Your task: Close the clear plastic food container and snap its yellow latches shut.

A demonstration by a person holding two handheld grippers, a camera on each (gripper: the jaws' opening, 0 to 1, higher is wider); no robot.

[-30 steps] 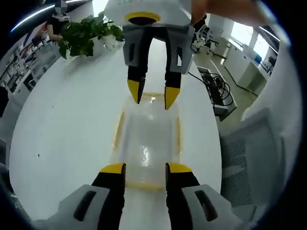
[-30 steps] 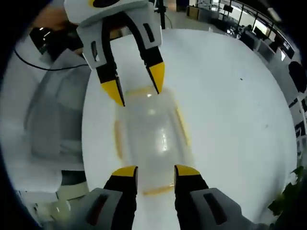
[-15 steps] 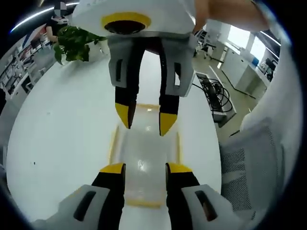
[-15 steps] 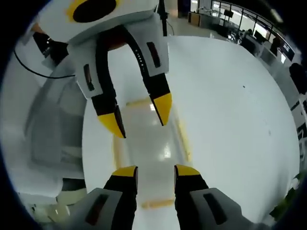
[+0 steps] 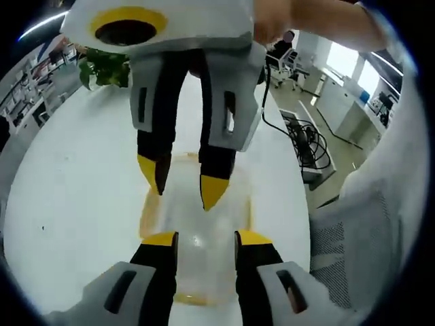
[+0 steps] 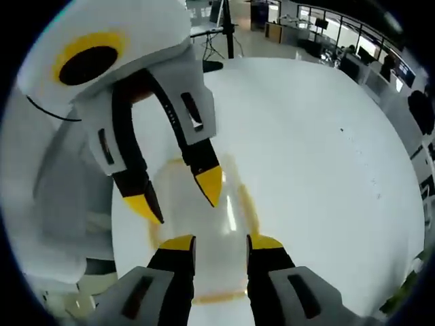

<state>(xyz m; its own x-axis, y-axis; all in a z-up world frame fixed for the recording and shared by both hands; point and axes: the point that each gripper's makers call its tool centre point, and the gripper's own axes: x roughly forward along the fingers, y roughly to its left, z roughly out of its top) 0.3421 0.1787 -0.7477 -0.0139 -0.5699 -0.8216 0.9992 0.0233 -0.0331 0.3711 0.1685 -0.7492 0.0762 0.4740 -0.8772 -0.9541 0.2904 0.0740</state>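
Your left tongs [image 5: 202, 239] are a little open and hold nothing. Your right tongs [image 6: 221, 242] are a little open too, with nothing in them. They face each other, tips close, both hanging over the clear food container [image 5: 197, 231], which lies on the white surface [image 5: 75, 176] between them. Its lid looks down already. The yellow latches [image 5: 148, 212] run along its edges, and I cannot tell if any are snapped. You seem to be getting ready to press. Next, push one latch down with a tip.
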